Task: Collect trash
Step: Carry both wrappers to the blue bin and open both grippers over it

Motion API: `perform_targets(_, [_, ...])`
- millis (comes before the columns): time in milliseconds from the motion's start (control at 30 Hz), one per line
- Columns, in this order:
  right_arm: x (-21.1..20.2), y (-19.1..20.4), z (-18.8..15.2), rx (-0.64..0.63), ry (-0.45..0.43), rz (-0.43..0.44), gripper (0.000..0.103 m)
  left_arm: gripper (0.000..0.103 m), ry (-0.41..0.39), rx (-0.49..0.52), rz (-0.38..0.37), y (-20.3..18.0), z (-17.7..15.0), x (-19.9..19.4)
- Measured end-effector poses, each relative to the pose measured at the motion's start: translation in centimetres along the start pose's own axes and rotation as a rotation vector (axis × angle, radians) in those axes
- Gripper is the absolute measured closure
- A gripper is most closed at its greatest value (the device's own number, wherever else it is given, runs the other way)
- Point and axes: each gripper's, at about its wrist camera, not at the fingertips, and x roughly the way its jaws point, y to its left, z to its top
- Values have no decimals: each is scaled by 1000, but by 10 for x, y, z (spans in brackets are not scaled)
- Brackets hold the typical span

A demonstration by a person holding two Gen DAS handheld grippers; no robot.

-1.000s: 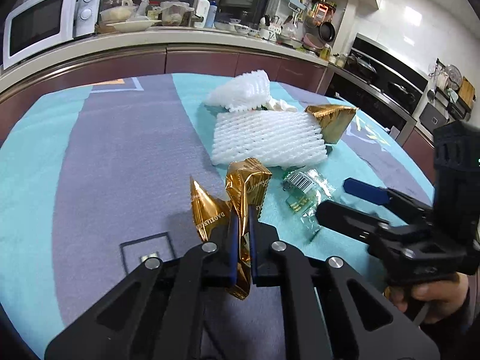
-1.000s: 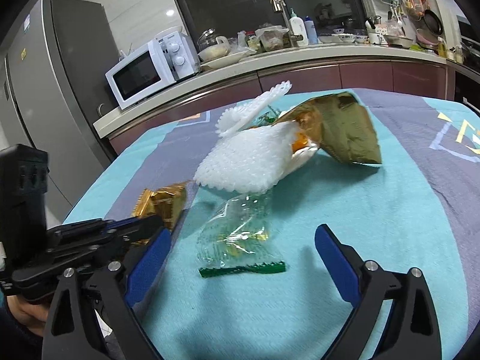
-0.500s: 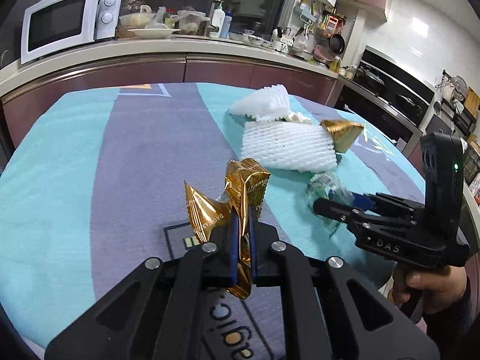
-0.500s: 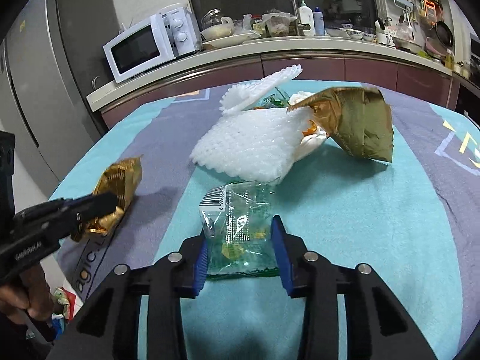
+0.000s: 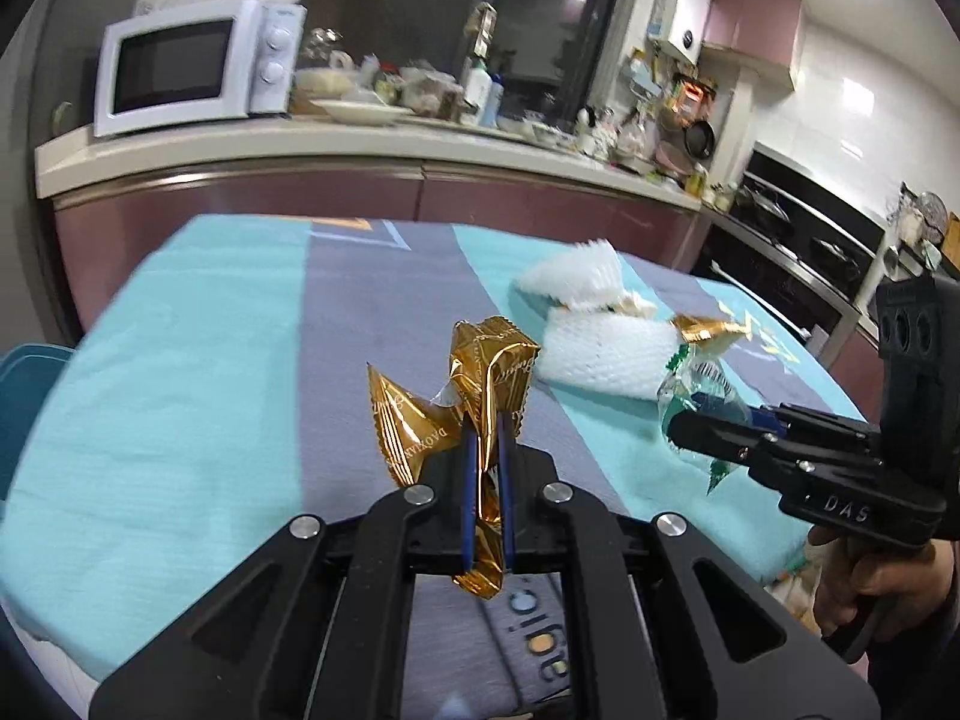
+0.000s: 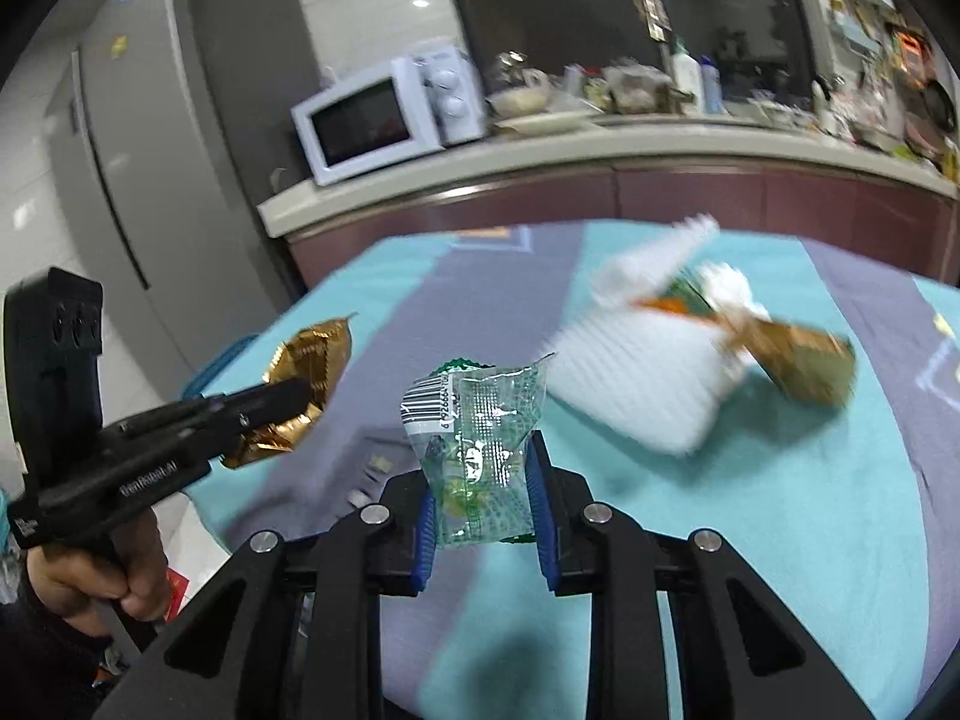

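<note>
Trash is partly in hand and partly on the table, so by my reading the job is somewhere near its middle. The left gripper (image 5: 486,450) has its jaws closed almost fully on a crumpled gold foil snack wrapper (image 5: 474,384), which stands up between the blue pads, lifted clear of the teal and grey striped tablecloth (image 5: 180,372). The right gripper (image 6: 483,498) has its jaws drawn in to a narrow gap, pinching a clear plastic packet with green print and a barcode (image 6: 477,444), also raised off the cloth; in the left wrist view that same packet shows at the tip of the right gripper. Two pieces are thus picked up but not yet dropped anywhere. Left on the table, well apart from both grippers, is a small heap: a flat white foam mesh sleeve (image 6: 642,396), a second white foam piece (image 5: 570,276) behind it, and an opened gold and brown foil bag (image 6: 798,360) touching the flat sleeve's far edge. Something orange and green pokes out among them, too blurred to name. A teal plastic rim (image 5: 30,396) shows just beyond the table's left edge and may be a bin, though I cannot tell. What remains, I judge, is depositing the two held pieces and fetching the heap.
</note>
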Motion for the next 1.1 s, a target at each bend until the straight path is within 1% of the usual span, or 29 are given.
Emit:
perform_targets(100, [7, 20, 17, -46, -20, 50, 79, 97, -34, -24, 41, 17, 2, -18])
perform_targets(333, [31, 70, 55, -159, -48, 158, 79, 97, -110, -80, 184, 67, 6, -62])
perform_targets(533, [62, 120, 84, -256, -49, 259, 79, 97, -181, -146, 339, 127, 11, -109])
perform_targets(667, [87, 156, 103, -301, -38, 327, 79, 97, -223, -169, 427, 166, 18, -139])
perform_targets(800, [109, 187, 118, -341, -26, 373, 79, 97, -260, -179, 503, 203, 26, -167])
perform_targets(1000, [151, 240, 136, -387, 20, 441, 79, 97, -287, -187, 578, 247, 38, -195])
perform_targets(1100, [174, 267, 140, -413, 53, 467, 79, 97, -280, -199, 599, 265, 42, -196])
